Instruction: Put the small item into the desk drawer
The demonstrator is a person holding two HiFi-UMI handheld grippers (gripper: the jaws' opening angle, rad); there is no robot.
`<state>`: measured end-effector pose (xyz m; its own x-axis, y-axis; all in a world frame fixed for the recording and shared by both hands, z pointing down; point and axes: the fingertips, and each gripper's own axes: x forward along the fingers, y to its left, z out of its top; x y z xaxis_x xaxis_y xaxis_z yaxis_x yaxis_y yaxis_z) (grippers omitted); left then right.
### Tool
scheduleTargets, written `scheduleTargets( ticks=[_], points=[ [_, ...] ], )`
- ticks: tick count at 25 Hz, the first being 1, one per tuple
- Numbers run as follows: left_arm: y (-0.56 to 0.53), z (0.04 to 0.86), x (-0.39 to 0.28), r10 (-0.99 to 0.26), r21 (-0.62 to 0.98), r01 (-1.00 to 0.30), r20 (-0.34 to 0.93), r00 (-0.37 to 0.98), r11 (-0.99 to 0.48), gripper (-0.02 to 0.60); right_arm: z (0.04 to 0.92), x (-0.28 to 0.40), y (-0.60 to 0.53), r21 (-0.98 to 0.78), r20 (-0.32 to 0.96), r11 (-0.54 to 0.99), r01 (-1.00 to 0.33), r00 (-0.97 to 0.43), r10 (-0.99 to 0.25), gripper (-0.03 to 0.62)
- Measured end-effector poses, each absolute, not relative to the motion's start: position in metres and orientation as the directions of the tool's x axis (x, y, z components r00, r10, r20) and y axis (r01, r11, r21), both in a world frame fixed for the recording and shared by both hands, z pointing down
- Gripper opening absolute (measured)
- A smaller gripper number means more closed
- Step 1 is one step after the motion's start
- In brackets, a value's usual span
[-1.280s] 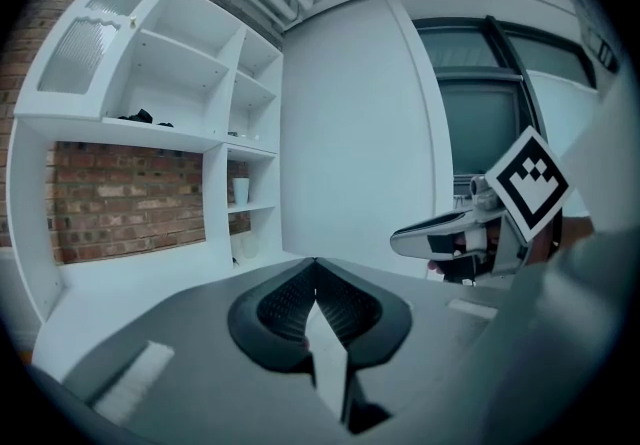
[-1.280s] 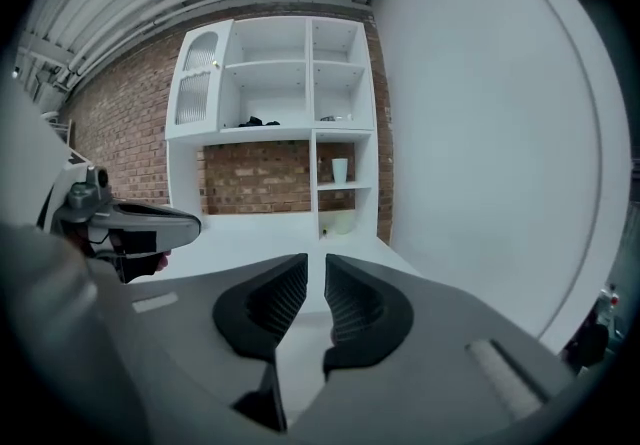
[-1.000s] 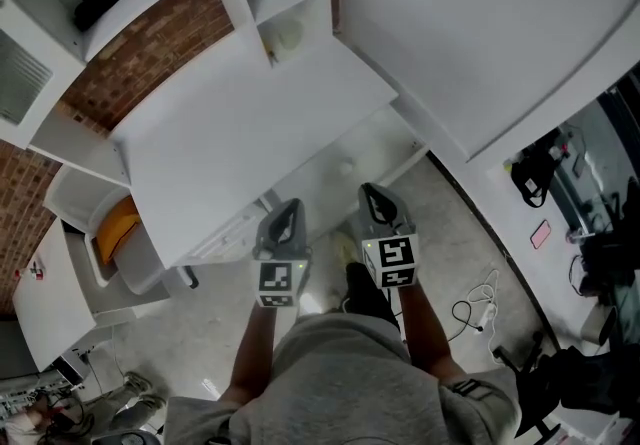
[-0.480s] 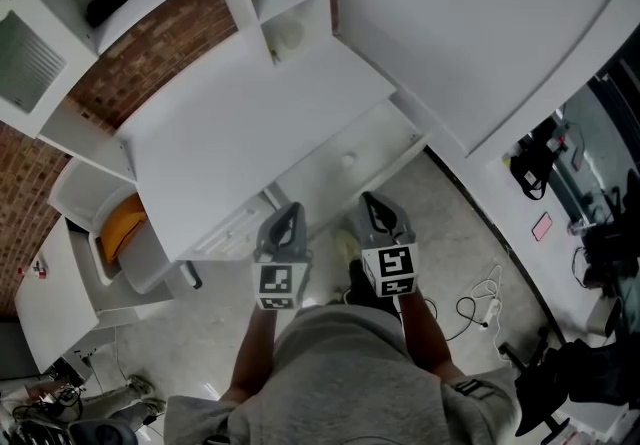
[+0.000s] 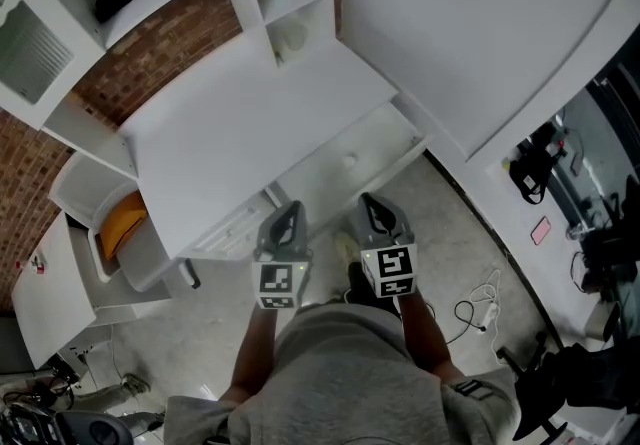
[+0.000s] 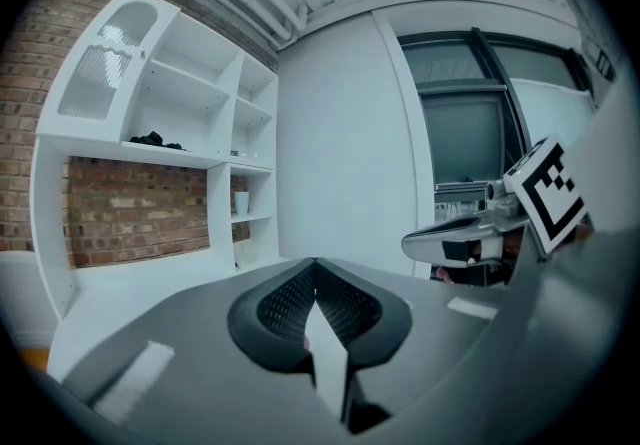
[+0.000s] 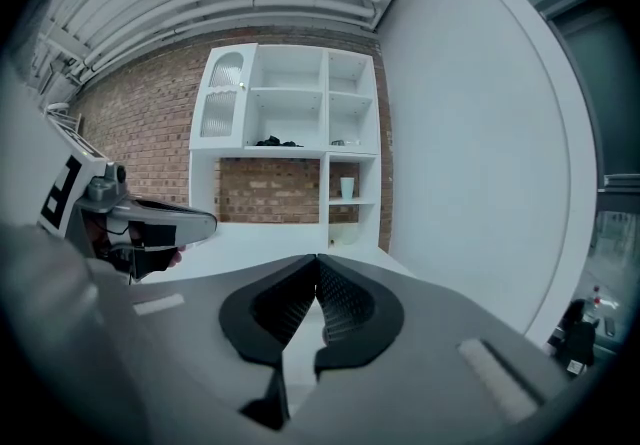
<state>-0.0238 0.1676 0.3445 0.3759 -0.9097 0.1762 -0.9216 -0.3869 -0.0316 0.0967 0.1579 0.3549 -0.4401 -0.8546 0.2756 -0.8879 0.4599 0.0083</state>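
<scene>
The white desk (image 5: 250, 123) has its drawer (image 5: 398, 145) pulled open. Just before it, both the left gripper (image 5: 290, 209) and the right gripper (image 5: 371, 203) have jaws pressed together, holding nothing. A small pale item (image 5: 348, 161) lies inside the drawer.

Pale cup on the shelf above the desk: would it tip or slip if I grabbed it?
The cup stands upright on its shelf, taller than wide, so a high nudge would probably tip it. It looks rigid and smooth, so it is likely slippery in the pads. It is small, so probably light; its contents are unseen.
</scene>
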Motion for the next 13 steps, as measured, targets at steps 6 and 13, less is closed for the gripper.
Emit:
scheduleTargets(
  ticks=[6, 13],
  points=[
    [0.1674, 0.3424, -0.0212, -0.913, -0.033, -0.924, 0.172, 0.37, -0.381, 0.012, 0.3551, 0.0973, 0.1568, 0.01, 0.274, 0.47, -0.882, -0.45, -0.85, 0.003],
    [0.1707, 0.3432, -0.0216, -0.915, -0.03, -0.926, 0.171, 0.366, -0.376, 0.012, 0.3548, 0.0953, 0.1612, 0.012, 0.274, 0.476, -0.879, -0.455, -0.847, 0.003]
  ],
)
